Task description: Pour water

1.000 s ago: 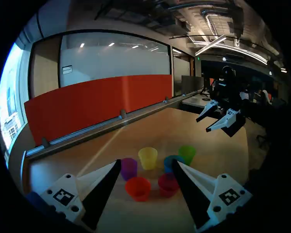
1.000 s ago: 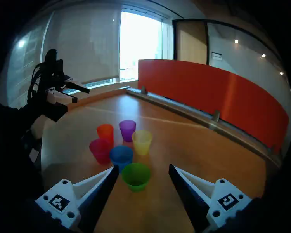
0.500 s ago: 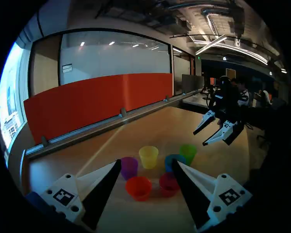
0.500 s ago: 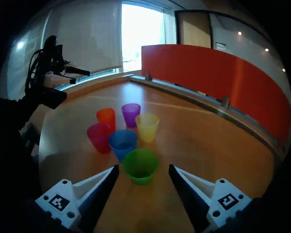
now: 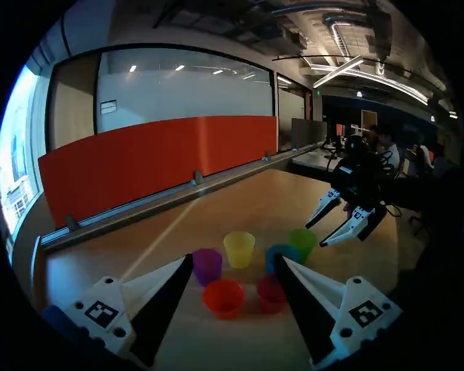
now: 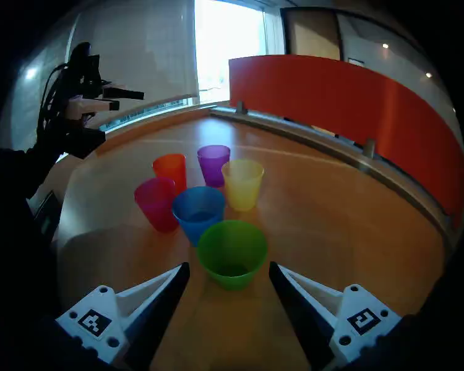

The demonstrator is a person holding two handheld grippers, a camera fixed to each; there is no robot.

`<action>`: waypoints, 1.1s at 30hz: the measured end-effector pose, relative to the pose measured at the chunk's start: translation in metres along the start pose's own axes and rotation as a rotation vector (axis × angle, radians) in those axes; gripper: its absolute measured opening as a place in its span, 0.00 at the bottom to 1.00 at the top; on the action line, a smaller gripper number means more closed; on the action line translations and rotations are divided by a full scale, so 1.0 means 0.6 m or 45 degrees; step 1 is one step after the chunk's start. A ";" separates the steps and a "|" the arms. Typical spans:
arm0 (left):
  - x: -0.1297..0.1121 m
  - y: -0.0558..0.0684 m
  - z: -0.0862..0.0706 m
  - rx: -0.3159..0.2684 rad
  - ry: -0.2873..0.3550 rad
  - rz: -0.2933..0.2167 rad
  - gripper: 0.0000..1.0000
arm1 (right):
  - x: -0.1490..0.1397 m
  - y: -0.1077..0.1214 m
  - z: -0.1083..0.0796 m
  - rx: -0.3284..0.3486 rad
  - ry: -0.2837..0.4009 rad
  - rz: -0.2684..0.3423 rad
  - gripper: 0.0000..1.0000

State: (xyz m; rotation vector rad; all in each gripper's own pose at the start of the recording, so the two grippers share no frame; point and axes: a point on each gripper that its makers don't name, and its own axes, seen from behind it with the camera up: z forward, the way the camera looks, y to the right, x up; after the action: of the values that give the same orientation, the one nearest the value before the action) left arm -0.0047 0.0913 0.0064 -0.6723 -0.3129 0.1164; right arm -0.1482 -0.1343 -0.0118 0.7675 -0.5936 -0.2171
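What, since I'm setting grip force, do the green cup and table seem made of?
Green cup: probably thin plastic, translucent and smooth; light glows through its wall. Table: wood or wood-look laminate, semi-gloss; warm brown with soft window glare.

I see glossy, translucent plastic in the green cup (image 6: 232, 252), and under it the table (image 6: 337, 216) looks smooth, softly shining wood.

Green cup (image 6: 232, 250) near spread right gripper (image 6: 227, 266)
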 end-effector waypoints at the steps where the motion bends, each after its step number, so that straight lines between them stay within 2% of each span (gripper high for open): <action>1: 0.000 0.000 0.000 0.000 -0.001 0.001 0.96 | -0.001 0.000 0.003 0.001 -0.002 0.000 1.00; 18: -0.003 -0.003 0.002 0.003 -0.012 0.006 0.96 | -0.002 0.005 0.061 0.013 -0.019 -0.018 1.00; 21: -0.004 -0.003 0.002 0.004 -0.014 0.007 0.96 | 0.000 0.003 0.066 0.017 -0.017 -0.019 1.00; 26: -0.006 -0.004 0.003 0.004 -0.018 0.011 0.96 | -0.001 0.004 0.070 0.020 -0.018 -0.022 0.91; 33: -0.008 -0.002 0.004 -0.001 -0.024 0.015 0.96 | -0.002 0.003 0.066 0.027 -0.019 -0.025 0.90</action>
State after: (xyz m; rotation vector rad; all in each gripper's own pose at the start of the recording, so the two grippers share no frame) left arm -0.0099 0.0912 0.0077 -0.6744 -0.3272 0.1338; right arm -0.1722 -0.1561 0.0114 0.7929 -0.6038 -0.2349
